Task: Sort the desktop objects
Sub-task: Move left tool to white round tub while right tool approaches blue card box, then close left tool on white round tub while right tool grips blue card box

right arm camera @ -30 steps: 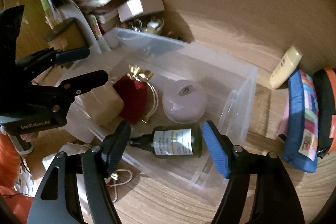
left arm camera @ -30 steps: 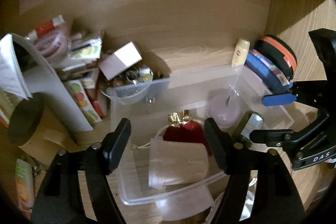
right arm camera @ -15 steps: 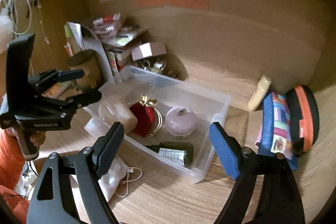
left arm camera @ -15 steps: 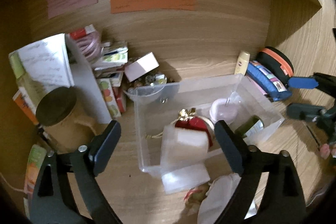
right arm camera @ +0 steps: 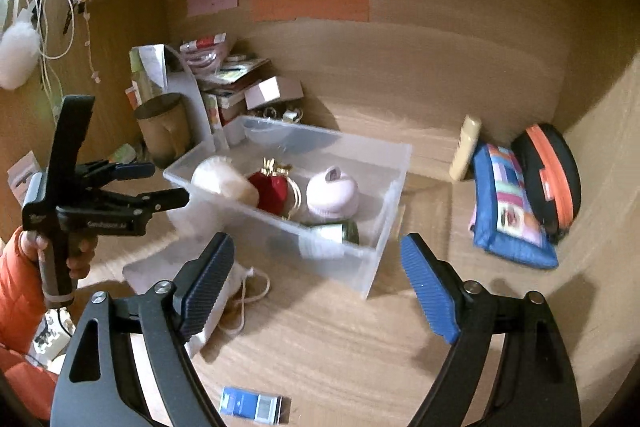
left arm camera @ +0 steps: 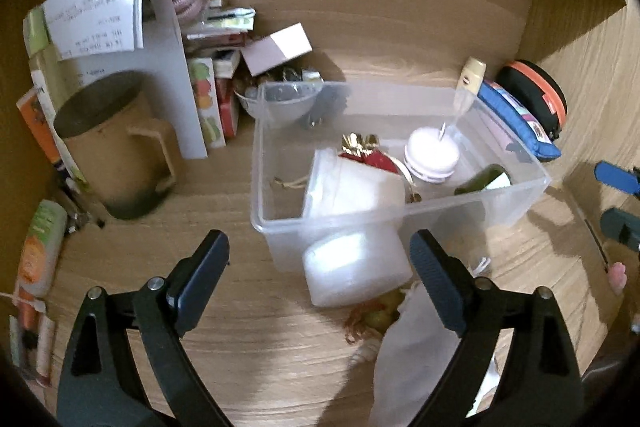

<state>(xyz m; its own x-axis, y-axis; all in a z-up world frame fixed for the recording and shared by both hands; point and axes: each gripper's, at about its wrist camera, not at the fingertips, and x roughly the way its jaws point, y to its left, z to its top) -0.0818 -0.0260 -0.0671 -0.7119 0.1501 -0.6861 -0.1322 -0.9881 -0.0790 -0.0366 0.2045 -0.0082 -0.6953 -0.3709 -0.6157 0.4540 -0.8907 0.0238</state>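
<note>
A clear plastic bin (left arm camera: pixel 512 203) (right arm camera: pixel 384 155) stands on the wooden desk. It holds a white pouch (left arm camera: pixel 352 187) (right arm camera: pixel 222 177), a red pouch with a gold bow (left arm camera: pixel 370 157) (right arm camera: pixel 272 187), a pale pink round case (left arm camera: pixel 432 155) (right arm camera: pixel 332 193) and a dark green bottle (left arm camera: pixel 484 179) (right arm camera: pixel 340 233). My left gripper (left arm camera: pixel 320 267) (right arm camera: pixel 154 183) is open and empty, in front of the bin. My right gripper (right arm camera: pixel 316 287) (left arm camera: pixel 616 199) is open and empty, back from the bin's near right corner.
A white drawstring bag (left arm camera: pixel 416 343) (right arm camera: pixel 224 291) lies in front of the bin. A brown mug (left arm camera: pixel 112 151), a file holder (left arm camera: pixel 168 67) and boxes crowd the back left. A cream tube (right arm camera: pixel 466 147), a blue pouch (right arm camera: pixel 508 203) and an orange-black case (right arm camera: pixel 548 175) sit right. A blue card (right arm camera: pixel 250 403) lies near.
Both grippers have pulled back and up from the bin, which now looks smaller. The dark green bottle lies in the bin, no longer between my right fingers.
</note>
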